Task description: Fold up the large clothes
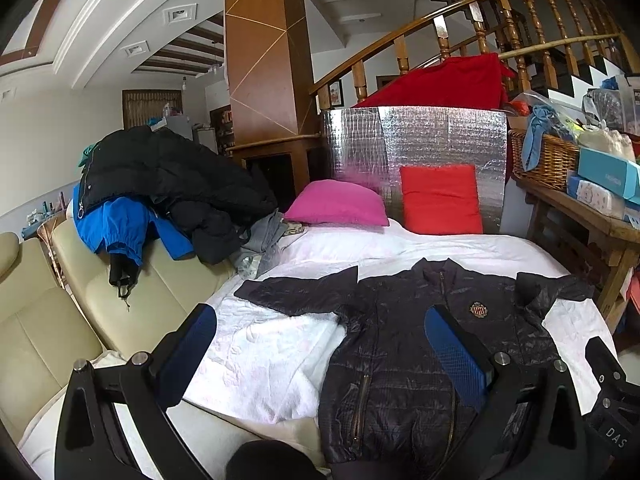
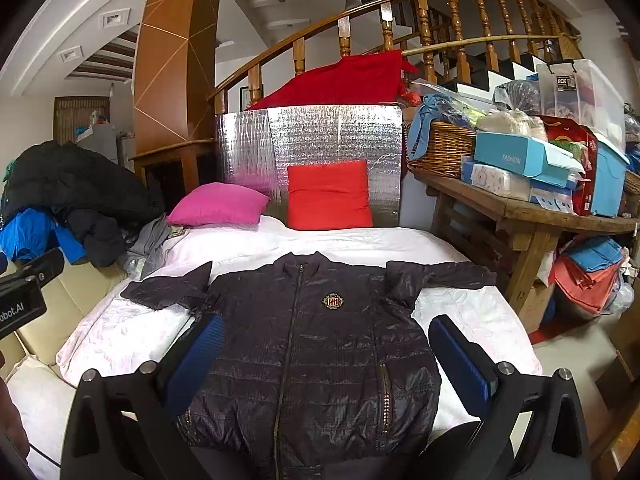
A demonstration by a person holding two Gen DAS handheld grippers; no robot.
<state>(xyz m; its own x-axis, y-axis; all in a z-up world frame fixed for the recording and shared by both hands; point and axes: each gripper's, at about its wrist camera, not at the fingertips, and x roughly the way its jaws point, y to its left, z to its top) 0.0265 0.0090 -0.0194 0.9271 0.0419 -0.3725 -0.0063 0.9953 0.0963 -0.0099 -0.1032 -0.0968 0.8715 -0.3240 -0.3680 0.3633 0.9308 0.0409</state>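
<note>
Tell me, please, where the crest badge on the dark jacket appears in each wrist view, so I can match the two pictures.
Left wrist view: the crest badge sits right of centre, just above the tip of the right-hand blue finger.
Right wrist view: the badge sits near the centre, right of the zip.
Shared landmark: the red cushion leaning upright against the silver foil panel.

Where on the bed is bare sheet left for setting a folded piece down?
Bare white sheet runs between the jacket collar and the pillows, and beside each jacket flank below the sleeves. The clothes pile crowds the far left corner.
</note>
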